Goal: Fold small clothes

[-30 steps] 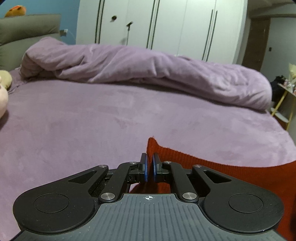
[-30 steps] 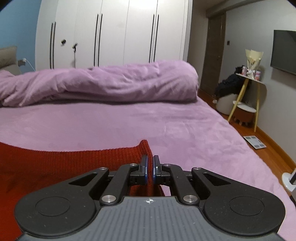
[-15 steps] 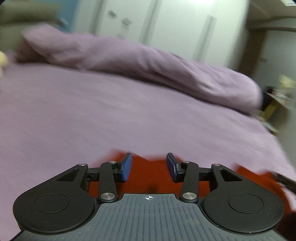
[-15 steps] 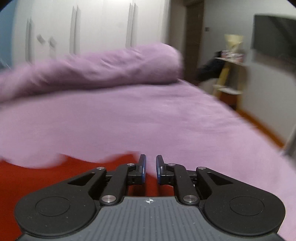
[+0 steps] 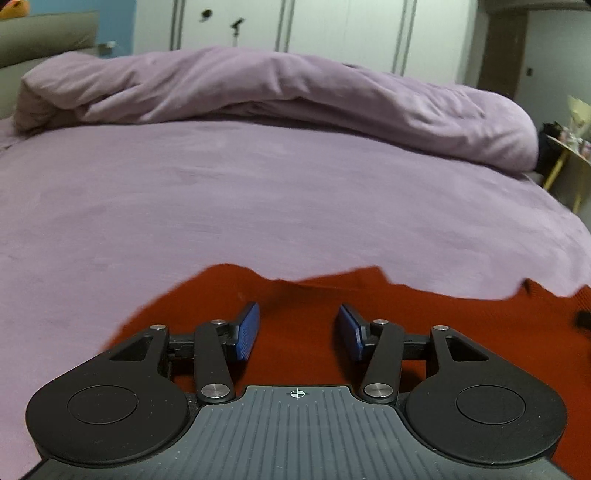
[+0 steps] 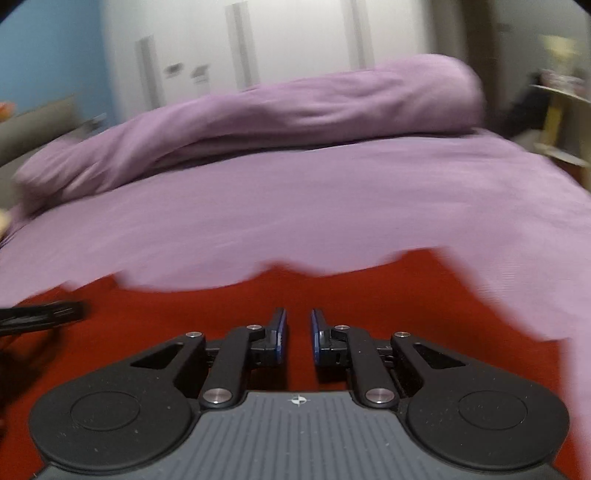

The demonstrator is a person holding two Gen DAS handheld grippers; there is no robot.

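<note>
On the near edge of the purple bed (image 5: 258,192) lies a red knit (image 5: 295,295), a rolled duvet (image 5: 295,85) far behind. The left gripper (image 5: 298,326) has just been opening and stands spread above the knit, pinching nothing; the right gripper (image 6: 297,336) stands slightly apart, empty.

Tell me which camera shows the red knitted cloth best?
The left wrist view: the red cloth looks sharp there, with its wavy far edge clear. In the right wrist view the same cloth fills more of the picture, but it is blurry.

bed (image 5: 258,206): purple sheet | duvet (image 5: 295,96): bunched at back | wardrobe (image 5: 332,33): white | wall (image 6: 48,55): blue
</note>
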